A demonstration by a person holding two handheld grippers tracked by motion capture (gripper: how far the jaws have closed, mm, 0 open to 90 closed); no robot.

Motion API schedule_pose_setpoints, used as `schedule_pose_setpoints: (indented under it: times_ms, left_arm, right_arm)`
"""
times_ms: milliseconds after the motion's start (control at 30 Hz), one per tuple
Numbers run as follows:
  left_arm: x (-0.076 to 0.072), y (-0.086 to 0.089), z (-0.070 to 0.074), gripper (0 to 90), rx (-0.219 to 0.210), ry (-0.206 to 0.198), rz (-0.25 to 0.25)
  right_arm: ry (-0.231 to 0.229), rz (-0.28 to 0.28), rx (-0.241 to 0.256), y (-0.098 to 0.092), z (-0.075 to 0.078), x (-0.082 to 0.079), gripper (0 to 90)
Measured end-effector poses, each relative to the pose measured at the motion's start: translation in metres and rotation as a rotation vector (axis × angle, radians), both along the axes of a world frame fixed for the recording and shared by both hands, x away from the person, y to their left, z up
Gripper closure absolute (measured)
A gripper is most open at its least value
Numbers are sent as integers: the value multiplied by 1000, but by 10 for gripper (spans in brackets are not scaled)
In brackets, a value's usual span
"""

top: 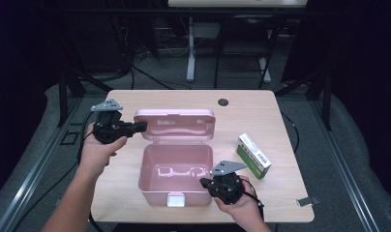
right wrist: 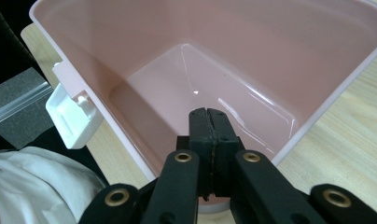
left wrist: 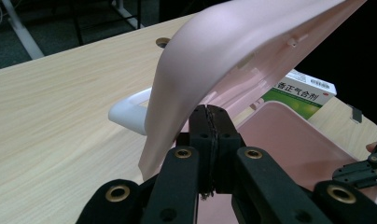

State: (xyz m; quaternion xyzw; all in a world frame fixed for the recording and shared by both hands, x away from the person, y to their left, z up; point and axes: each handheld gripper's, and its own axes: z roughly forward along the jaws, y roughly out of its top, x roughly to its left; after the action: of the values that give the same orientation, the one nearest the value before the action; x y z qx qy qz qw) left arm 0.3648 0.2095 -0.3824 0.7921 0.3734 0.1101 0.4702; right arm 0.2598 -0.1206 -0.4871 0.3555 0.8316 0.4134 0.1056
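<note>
An empty pink plastic box (top: 176, 162) stands open on the table, its lid (top: 176, 124) tilted up and back. My left gripper (top: 144, 126) is shut, its tips against the lid's left edge; in the left gripper view the shut jaws (left wrist: 210, 116) sit right under the curved lid (left wrist: 233, 51). Over the box's front right corner my right gripper (top: 203, 182) is also shut. In its own view the tips (right wrist: 210, 119) hover above the rim, pointing into the bare box interior (right wrist: 200, 70). Nothing lies between either pair of jaws.
A green and white medicine carton (top: 253, 155) lies right of the box, also visible as the carton (left wrist: 303, 93) behind the lid. A white latch (top: 175, 199) hangs on the box front. The table (top: 251, 116) has a cable hole (top: 223, 102) and a metal clip (top: 307, 201).
</note>
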Motion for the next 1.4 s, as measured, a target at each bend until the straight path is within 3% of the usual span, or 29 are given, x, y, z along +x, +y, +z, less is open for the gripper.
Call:
schedule_pose_setpoints:
  times_ms: [1167,1400]
  left_arm:
    - [11,4,-12,894,8,25,37]
    - [11,4,-23,891,19,40,51]
  right_arm:
    - [-12,7,13,-1,-1,-1,900]
    - [-11,6,16,-1,-2,-1,900]
